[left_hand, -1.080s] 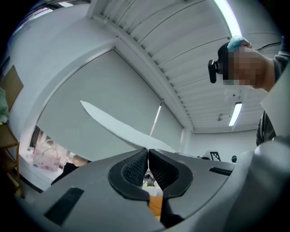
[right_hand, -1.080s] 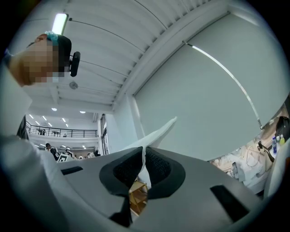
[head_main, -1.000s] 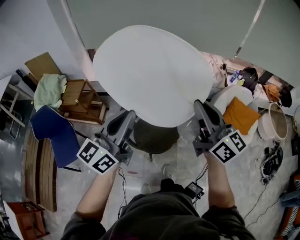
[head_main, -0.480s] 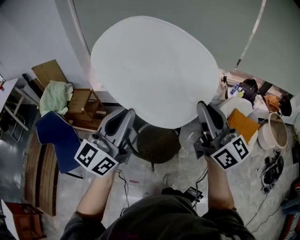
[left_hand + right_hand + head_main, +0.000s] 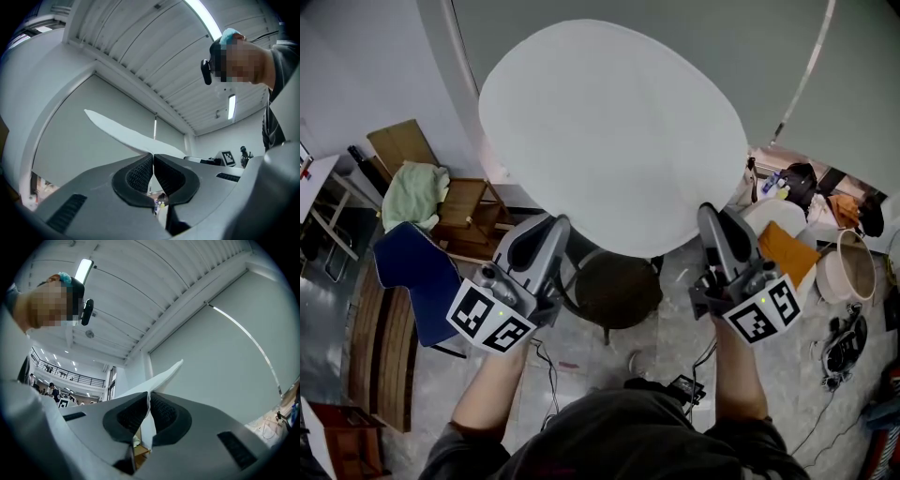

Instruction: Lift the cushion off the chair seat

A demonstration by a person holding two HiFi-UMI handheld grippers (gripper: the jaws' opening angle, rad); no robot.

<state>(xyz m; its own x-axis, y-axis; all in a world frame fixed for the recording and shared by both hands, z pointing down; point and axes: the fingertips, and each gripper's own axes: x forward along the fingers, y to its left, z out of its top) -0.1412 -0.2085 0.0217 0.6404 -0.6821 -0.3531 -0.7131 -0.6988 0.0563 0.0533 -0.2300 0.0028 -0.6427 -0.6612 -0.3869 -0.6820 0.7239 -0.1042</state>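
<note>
We find the left claw (image 5: 553, 228) closed on the near left rim of the cushion (image 5: 614, 131). In the left gripper view its ribbed pads (image 5: 139, 172) pinch the thin white edge with no gap between them. The right claw (image 5: 711, 216) is closed in the same way on the near right rim. Each gripper view shows only a narrow wedge of the cushion rising from the jaws against the wall and ceiling; the rest is cut off.

From the head view, the cushion is a large white oval held up in front of the person. The dark round chair seat (image 5: 617, 292) lies below it. The cushion covers the far part of the seat, and we cannot make out the legs clearly.

Left of the seat stand a blue chair (image 5: 417, 281) and a wooden chair (image 5: 469, 211) carrying a green cloth (image 5: 411, 192). To the right, an orange pillow (image 5: 787, 246) is partly hidden behind the right claw. A pale tub (image 5: 848, 267) sits beside it, and cables (image 5: 842, 337) lie on the floor (image 5: 666, 323).
</note>
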